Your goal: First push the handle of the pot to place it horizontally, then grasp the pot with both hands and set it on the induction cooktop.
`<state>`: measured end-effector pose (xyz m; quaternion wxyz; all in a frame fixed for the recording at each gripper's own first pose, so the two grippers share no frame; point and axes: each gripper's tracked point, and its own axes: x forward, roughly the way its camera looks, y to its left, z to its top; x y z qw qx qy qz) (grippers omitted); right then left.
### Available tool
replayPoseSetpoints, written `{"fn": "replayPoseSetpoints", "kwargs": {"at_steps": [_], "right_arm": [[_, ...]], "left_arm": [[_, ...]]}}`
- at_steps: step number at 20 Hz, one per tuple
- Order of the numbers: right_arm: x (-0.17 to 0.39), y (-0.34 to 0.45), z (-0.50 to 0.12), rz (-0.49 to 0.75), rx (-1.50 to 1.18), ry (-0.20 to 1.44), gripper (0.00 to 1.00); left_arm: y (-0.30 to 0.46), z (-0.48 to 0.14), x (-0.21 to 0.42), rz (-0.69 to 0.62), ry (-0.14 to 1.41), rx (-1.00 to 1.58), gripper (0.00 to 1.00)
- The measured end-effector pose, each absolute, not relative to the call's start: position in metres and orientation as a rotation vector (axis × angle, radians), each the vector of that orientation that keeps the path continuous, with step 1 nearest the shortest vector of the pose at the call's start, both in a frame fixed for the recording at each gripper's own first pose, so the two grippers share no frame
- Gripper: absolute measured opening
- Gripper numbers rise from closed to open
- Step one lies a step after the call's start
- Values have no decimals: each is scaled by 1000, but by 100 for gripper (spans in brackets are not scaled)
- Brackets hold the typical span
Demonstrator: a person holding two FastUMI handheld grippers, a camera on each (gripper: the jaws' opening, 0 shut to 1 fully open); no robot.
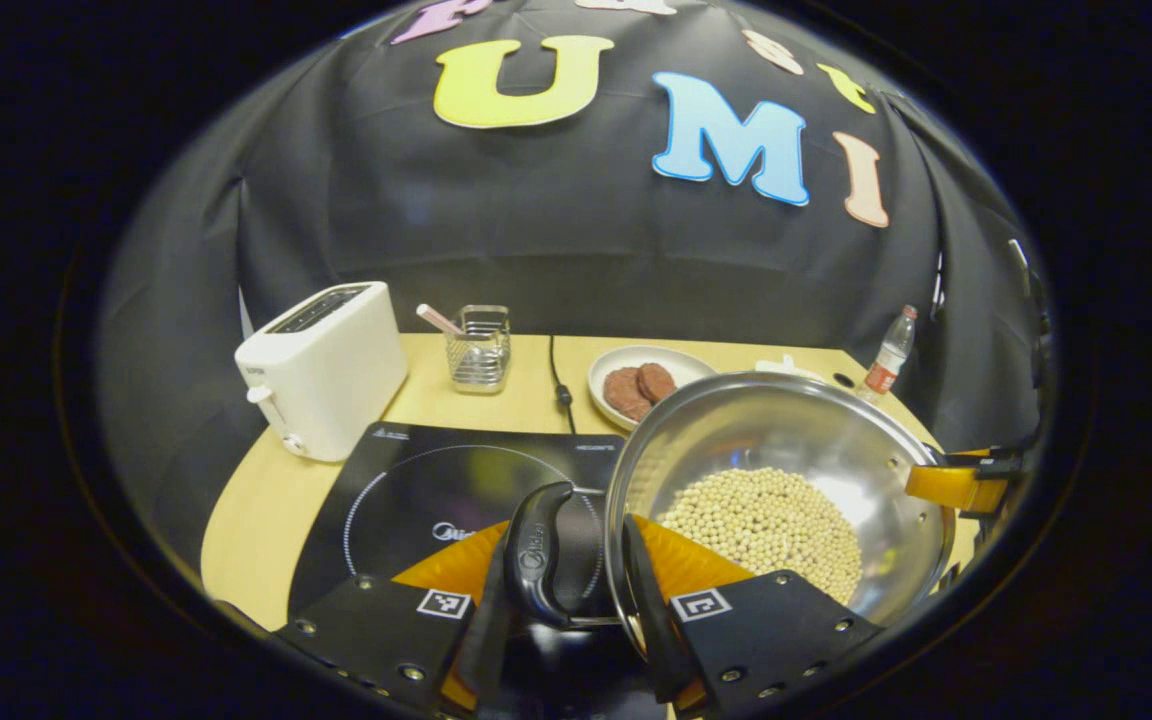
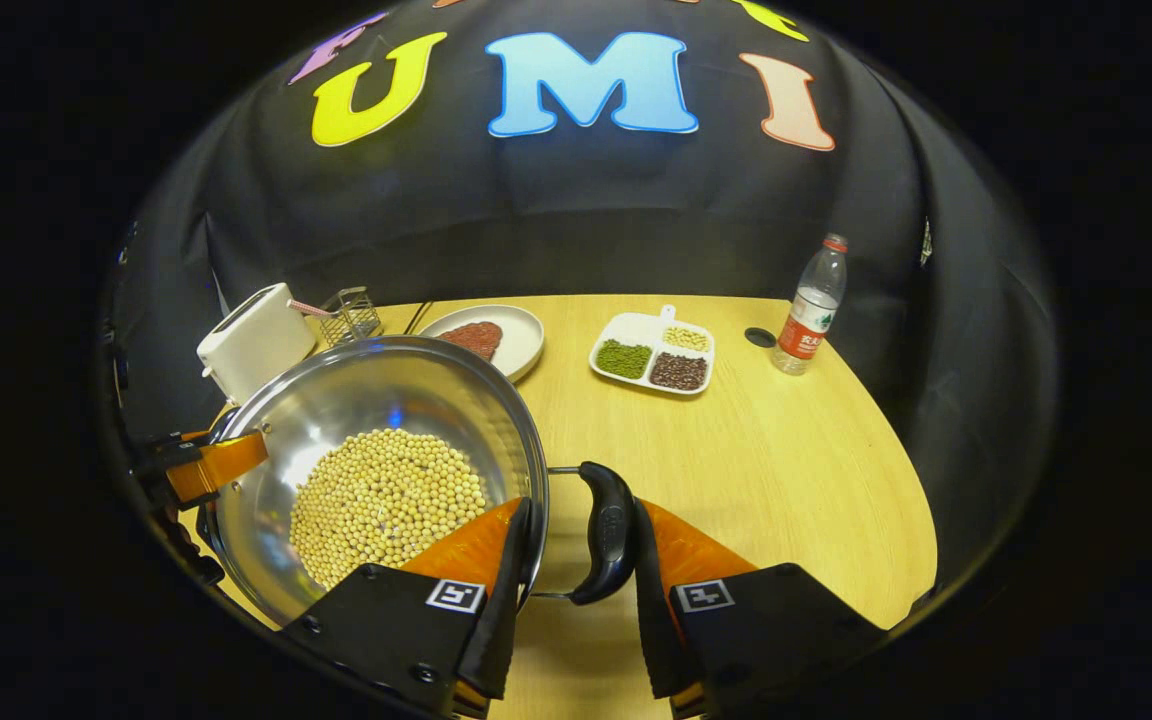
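Note:
A steel pot [image 1: 786,430] holding pale soybeans [image 1: 766,525] hangs partly over the right edge of the black induction cooktop [image 1: 416,480]. In the left gripper view my left gripper [image 1: 576,560] is shut across the pot's black left handle [image 1: 536,560] and the rim beside it. My right gripper [image 2: 581,540] clamps the black right handle [image 2: 606,530] and rim in the same way. The pot [image 2: 386,400] lies level between both. The right gripper [image 1: 961,480] shows at the pot's far side in the left gripper view, and the left gripper [image 2: 201,465] in the right gripper view.
A white toaster [image 1: 321,365] and a wire basket [image 1: 478,348] stand behind the cooktop, with a black cable [image 1: 561,385] beside them. A plate of brown patties [image 2: 486,335], a divided dish of beans [image 2: 654,355] and a water bottle [image 2: 811,310] sit on the wooden table [image 2: 786,480].

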<state>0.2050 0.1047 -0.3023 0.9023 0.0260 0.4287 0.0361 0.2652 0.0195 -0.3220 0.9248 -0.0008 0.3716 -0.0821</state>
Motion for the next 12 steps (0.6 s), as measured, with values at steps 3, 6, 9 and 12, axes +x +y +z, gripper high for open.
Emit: {"fn": "replayPoseSetpoints", "kwargs": {"at_steps": [3, 6, 9, 12], "right_arm": [[212, 129, -300, 87, 52, 879, 55], [221, 152, -297, 93, 55, 874, 55], [226, 176, -298, 99, 66, 876, 55], [230, 198, -299, 104, 78, 884, 55]], "left_arm": [[45, -319, 274, -152, 756, 0, 57], [71, -321, 283, -147, 757, 1, 57], [96, -320, 294, -143, 751, 17, 57], [118, -320, 303, -140, 750, 34, 58]]}}
